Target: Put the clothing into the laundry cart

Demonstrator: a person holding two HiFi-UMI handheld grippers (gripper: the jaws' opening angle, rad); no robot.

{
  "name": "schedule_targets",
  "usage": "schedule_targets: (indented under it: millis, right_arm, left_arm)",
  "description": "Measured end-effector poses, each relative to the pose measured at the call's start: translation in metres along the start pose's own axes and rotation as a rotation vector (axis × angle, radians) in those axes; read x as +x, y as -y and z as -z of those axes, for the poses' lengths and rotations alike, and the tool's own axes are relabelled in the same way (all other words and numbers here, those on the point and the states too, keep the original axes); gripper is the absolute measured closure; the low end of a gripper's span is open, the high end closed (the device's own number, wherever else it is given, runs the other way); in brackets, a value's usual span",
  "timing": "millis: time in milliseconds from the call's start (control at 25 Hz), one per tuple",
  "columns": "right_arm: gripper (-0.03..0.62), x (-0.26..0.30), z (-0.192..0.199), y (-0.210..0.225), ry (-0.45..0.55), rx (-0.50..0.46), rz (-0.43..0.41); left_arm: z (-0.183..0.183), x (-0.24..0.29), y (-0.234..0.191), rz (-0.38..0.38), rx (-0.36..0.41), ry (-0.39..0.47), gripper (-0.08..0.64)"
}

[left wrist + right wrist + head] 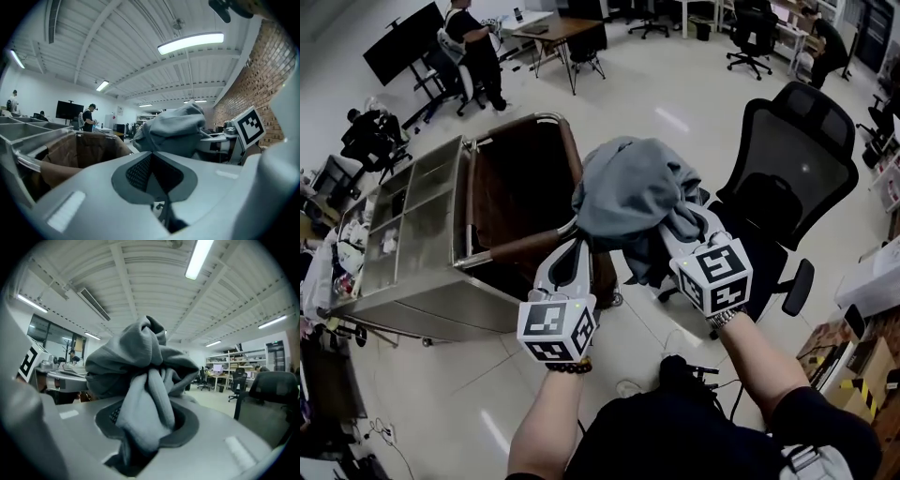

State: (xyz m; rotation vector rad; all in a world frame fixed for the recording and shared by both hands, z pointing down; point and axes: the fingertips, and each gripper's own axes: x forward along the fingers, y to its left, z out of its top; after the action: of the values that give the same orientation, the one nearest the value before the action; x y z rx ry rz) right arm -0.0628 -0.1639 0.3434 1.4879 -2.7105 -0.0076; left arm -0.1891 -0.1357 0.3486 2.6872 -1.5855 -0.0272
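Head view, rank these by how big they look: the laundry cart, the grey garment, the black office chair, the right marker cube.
1. brown-lined metal laundry cart
2. black mesh office chair
3. crumpled grey garment; held up nearer the camera, so its rank against the chair is unsure
4. right black-and-white marker cube

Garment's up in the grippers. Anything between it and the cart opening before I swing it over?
Nothing visible. The grey garment hangs clamped in the right gripper beside the near rim of the laundry cart, and the brown-lined opening beyond it is unobstructed. The office chair stands on the other side.
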Motion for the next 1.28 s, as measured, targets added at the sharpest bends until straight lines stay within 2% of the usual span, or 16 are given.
schedule_targets:
  millis: [160,400,600,1040,1280]
  right_arm:
    - [0.462,-0.029,0.011,-0.025,0.052,-0.029,-0.052]
    - [0.462,-0.013,-0.023,-0.077,0.078,-0.046,-0.107]
    - [0.462,0.000,-0.038,-0.104,0.082,-0.045,-0.133]
    - [0.460,0.056,-0.057,-0.110,0.066,-0.047,-0.214]
    - [0.459,0.105,-0.027,-0.107,-0.006,-0.051,-0.264]
  left_arm:
    - [0.022,-0.038,0.023,-0.049,0.034,0.035,0.557]
    - [-0.002,-0.078,-0.003,-0.103,0.053,0.059,0.557]
    - [-0.012,-0.099,-0.017,-0.140,0.059,0.069,0.557]
    - [-0.029,-0.078,-0.045,-0.207,0.067,0.070,0.557]
    - [-0.021,-0.055,-0.067,-0.246,0.076,0.068,0.557]
